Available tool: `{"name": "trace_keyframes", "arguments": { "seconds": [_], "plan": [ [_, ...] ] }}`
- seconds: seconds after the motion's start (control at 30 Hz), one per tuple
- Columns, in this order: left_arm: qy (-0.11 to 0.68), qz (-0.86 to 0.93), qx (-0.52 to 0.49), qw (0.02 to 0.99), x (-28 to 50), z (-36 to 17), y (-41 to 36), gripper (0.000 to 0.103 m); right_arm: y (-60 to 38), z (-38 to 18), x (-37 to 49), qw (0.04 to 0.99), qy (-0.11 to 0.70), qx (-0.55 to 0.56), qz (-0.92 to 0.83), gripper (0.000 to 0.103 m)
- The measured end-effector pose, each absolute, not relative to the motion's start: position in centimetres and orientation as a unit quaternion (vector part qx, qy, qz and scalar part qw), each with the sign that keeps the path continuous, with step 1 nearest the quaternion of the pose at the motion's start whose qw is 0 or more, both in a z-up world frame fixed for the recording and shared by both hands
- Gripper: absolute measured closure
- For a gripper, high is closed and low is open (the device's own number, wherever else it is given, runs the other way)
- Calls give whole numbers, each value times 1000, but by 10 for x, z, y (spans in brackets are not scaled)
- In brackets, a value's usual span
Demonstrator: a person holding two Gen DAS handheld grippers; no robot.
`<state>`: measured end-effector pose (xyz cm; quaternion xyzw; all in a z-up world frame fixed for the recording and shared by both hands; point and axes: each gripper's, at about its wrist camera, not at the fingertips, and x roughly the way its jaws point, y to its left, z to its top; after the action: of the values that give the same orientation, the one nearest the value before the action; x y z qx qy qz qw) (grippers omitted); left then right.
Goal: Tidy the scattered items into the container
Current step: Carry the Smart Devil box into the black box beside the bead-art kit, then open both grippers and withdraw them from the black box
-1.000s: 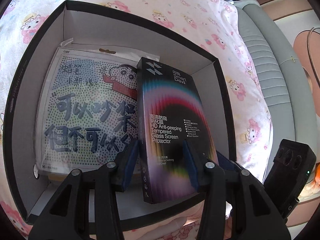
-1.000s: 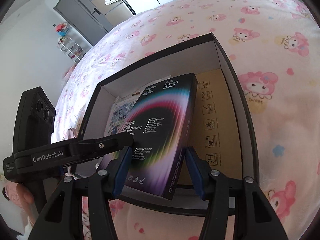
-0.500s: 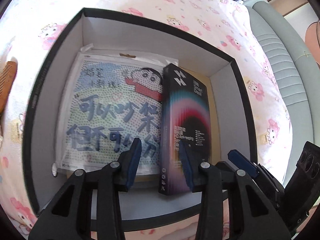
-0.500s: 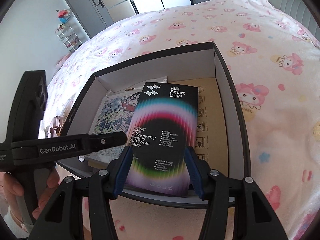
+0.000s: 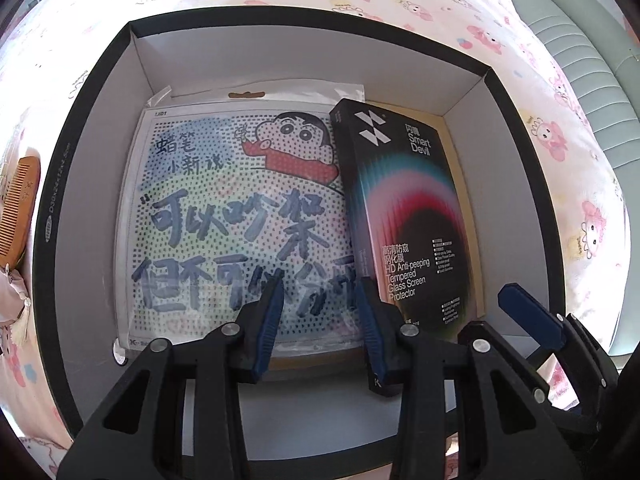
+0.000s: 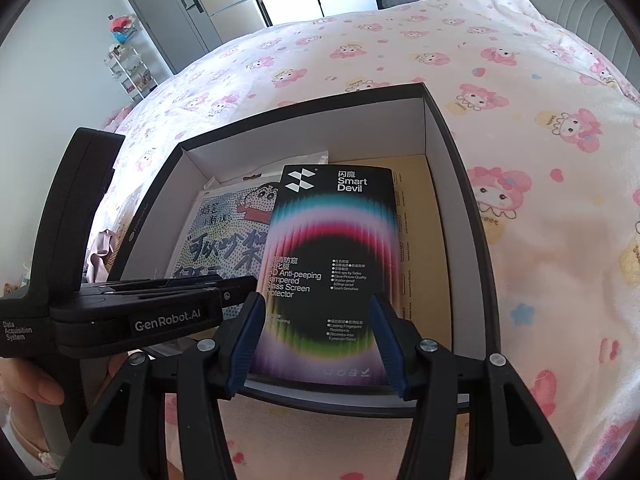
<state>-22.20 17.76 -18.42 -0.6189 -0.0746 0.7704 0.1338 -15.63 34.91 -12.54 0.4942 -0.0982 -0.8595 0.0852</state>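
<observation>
Now I see the screen protector pack (image 6: 328, 272) lying in the box (image 6: 460, 184). My right gripper (image 6: 318, 338) is spread wide around it; my left gripper (image 5: 320, 320) hangs apart too.

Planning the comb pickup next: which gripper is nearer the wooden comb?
Left. The left gripper hovers over the box, whose left wall borders the comb; the right gripper is at the box's opposite side.
</observation>
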Motion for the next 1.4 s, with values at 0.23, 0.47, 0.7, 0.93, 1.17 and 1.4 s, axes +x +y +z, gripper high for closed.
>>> {"name": "trace_keyframes", "arguments": {
  "seconds": [0.23, 0.47, 0.7, 0.93, 1.17, 1.4],
  "plan": [
    [-101, 757, -627, 153, -235, -192, 176, 70, 351, -127, -157, 83, -106, 496, -858, 54],
    [-106, 767, -610, 167, -225, -183, 166, 70, 345, -130, -158, 77, -89, 502, -857, 54],
    [-118, 764, -614, 158, -242, -188, 156, 71, 344, -131, -158, 86, -90, 505, -854, 54],
    [-94, 747, -628, 195, -260, -191, 177, 72, 345, -134, -161, 78, -87, 510, -852, 54],
    [-118, 768, -601, 188, -244, -175, 143, 71, 349, -125, -154, 90, -99, 489, -862, 54],
    [-90, 816, -544, 173, -204, -121, 95, 71, 333, -107, -147, 106, -84, 472, -871, 54]
  ]
}}
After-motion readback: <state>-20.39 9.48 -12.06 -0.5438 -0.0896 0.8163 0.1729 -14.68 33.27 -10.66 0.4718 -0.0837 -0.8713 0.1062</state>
